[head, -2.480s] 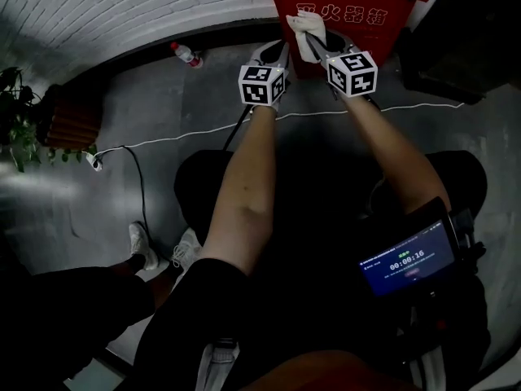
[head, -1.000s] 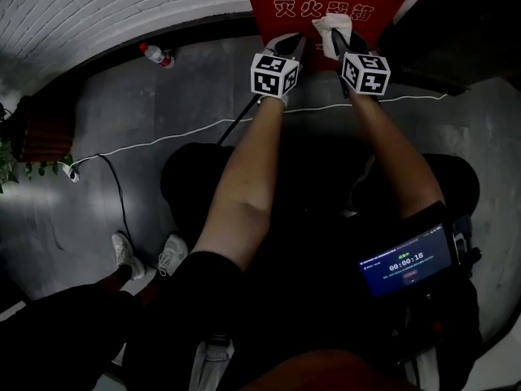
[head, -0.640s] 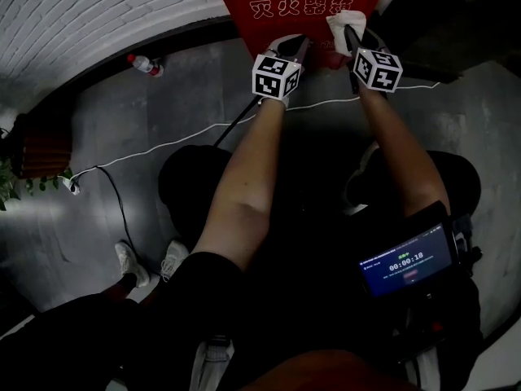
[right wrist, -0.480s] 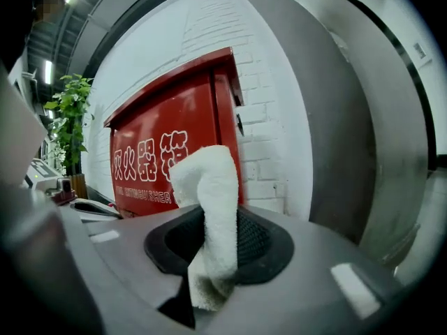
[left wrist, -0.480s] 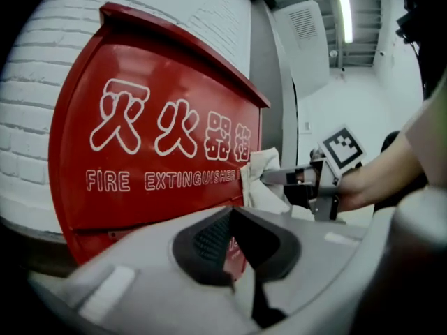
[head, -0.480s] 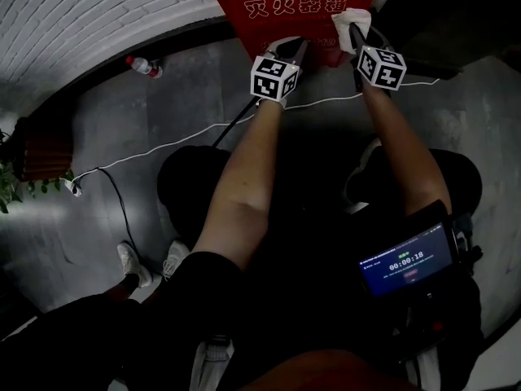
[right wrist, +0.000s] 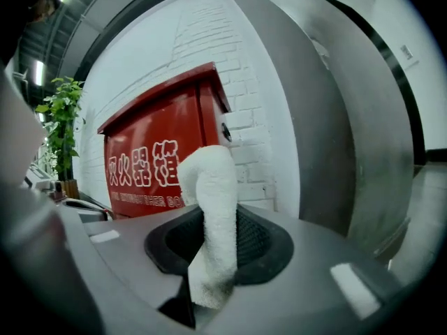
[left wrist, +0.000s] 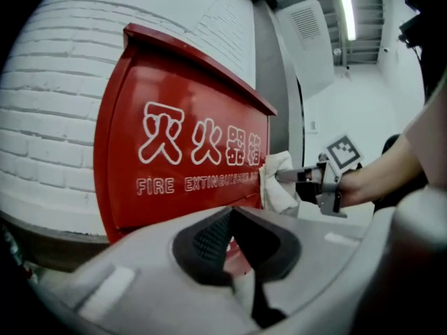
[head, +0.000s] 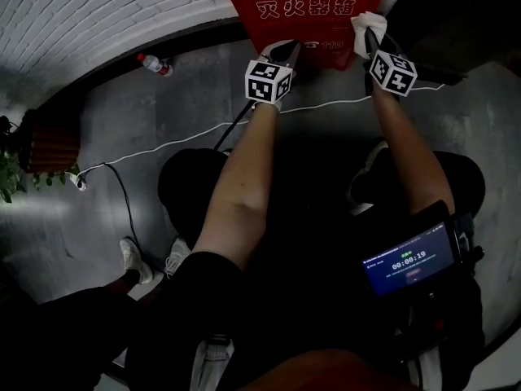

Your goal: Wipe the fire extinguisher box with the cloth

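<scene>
A: Quick; where's the cloth point(head: 368, 24)?
B: Upper right of the head view; pinched in the right claw point(head: 373, 39); jaws clamped on a white roll of it that sticks out past the tips; the right gripper view shows that plainly.
A: And the fire extinguisher box point(head: 305, 10)?
B: Red, top centre of the head view, against the brick wall point(head: 98, 15); its front face with the white lettering point(head: 305, 8) is turned toward the person; its long axis runs left-right across the frame.
A: Cloth on it?
B: The left gripper view has the cloth pressed at the right end of the front face, just past the lettering; looks like contact; so I'd judge wiping is under way at that right edge.
A: Which way does the next stroke go?
B: My read: nearly all of the face lies to picture-left of the right claw; a stroke would run leftward along the long axis, or down the edge.
A: Left claw point(head: 283, 49)?
B: Jaws together, nothing between them; below the middle of the box front, near its lower edge; can't tell if it touches; nearer the face's centre but no cloth, so the right hand does the work.
</scene>
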`<move>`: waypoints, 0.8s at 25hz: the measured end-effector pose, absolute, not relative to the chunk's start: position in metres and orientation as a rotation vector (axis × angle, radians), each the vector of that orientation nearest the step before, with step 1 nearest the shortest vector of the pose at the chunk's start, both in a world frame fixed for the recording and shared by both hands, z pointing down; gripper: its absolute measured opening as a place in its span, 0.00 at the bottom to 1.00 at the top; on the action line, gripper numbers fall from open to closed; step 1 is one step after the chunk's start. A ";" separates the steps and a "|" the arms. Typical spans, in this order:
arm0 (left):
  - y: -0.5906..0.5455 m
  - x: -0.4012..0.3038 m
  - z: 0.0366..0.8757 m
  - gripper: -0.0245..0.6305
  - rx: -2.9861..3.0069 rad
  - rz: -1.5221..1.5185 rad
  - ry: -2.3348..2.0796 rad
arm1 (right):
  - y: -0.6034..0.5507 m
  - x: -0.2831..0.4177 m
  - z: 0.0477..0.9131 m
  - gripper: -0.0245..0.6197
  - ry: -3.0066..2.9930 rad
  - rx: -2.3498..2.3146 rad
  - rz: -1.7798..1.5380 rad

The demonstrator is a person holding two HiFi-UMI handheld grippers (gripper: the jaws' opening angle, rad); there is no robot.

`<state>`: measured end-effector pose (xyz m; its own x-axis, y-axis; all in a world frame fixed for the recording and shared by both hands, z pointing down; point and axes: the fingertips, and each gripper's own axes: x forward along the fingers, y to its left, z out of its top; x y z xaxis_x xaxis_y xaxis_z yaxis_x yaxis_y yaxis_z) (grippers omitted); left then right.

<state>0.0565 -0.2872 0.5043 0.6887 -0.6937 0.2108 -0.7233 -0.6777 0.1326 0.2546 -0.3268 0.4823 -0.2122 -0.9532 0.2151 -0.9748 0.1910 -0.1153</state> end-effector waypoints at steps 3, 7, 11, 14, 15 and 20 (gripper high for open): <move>-0.289 0.033 0.508 0.04 2.650 0.201 -1.205 | -0.316 0.206 0.480 0.20 -2.482 1.760 0.294; -0.293 0.006 0.505 0.04 2.598 0.160 -1.275 | -0.304 0.132 0.475 0.20 -2.621 1.536 0.260; -0.288 -0.017 0.506 0.04 2.557 0.137 -1.319 | -0.298 0.081 0.480 0.20 -2.667 1.414 0.256; -0.284 -0.037 0.507 0.04 2.527 0.119 -1.340 | -0.301 0.057 0.479 0.20 -2.698 1.387 0.302; -0.283 -0.043 0.508 0.04 2.519 0.115 -1.345 | -0.302 0.050 0.479 0.20 -2.713 1.377 0.319; -0.287 -0.074 0.543 0.04 2.461 0.080 -1.400 | -0.301 0.013 0.519 0.20 -2.757 1.253 0.335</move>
<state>-0.0736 -0.2868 0.5434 0.5215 -0.8299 0.1982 -0.8471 -0.4755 0.2373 0.0127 -0.3011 0.5187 -0.6582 -0.7320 0.1758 -0.7528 0.6386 -0.1597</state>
